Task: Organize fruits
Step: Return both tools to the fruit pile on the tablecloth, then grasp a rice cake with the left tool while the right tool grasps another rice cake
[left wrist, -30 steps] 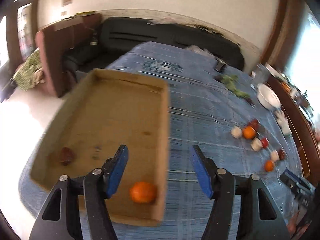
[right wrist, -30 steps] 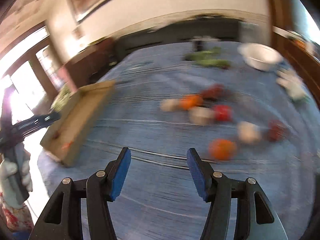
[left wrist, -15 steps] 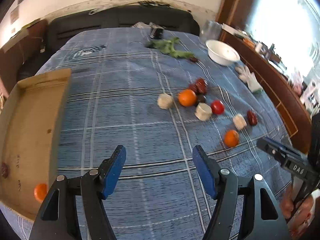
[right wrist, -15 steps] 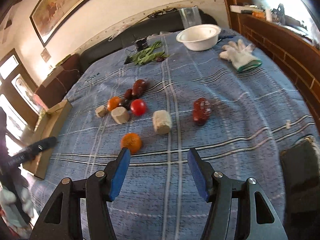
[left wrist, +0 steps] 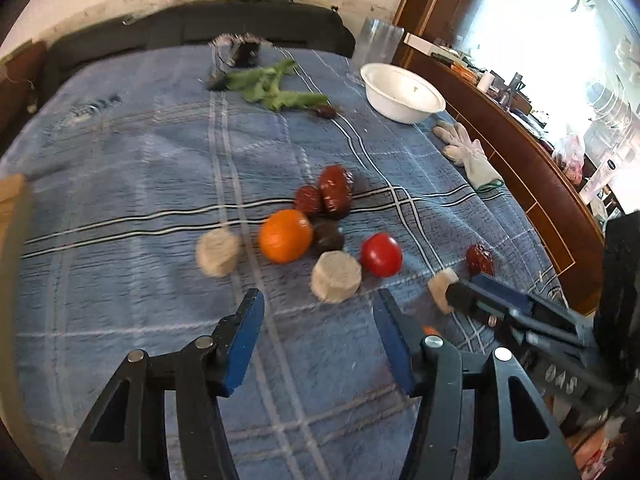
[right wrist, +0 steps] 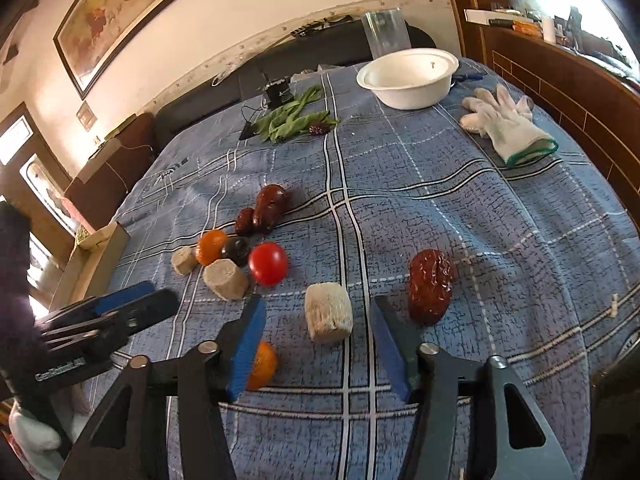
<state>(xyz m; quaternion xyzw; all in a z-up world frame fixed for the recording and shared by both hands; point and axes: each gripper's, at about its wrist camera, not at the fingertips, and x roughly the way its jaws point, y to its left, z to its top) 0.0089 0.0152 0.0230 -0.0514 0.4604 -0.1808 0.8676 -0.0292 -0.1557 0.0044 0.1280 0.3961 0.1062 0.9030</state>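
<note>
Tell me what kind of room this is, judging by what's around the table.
Probably a home living or dining room. A framed painting hangs on the wall above a dark sofa, and the table wears a blue plaid cloth with a white bowl and scattered fruit on it.

Blue checked tablecloth [right wrist: 460, 208] with scattered food

On it lie oranges [right wrist: 211, 245], a tomato [right wrist: 268, 263], dates [right wrist: 430, 285], a bowl [right wrist: 408, 78], greens [right wrist: 292, 120] and a glove [right wrist: 506, 124].
</note>
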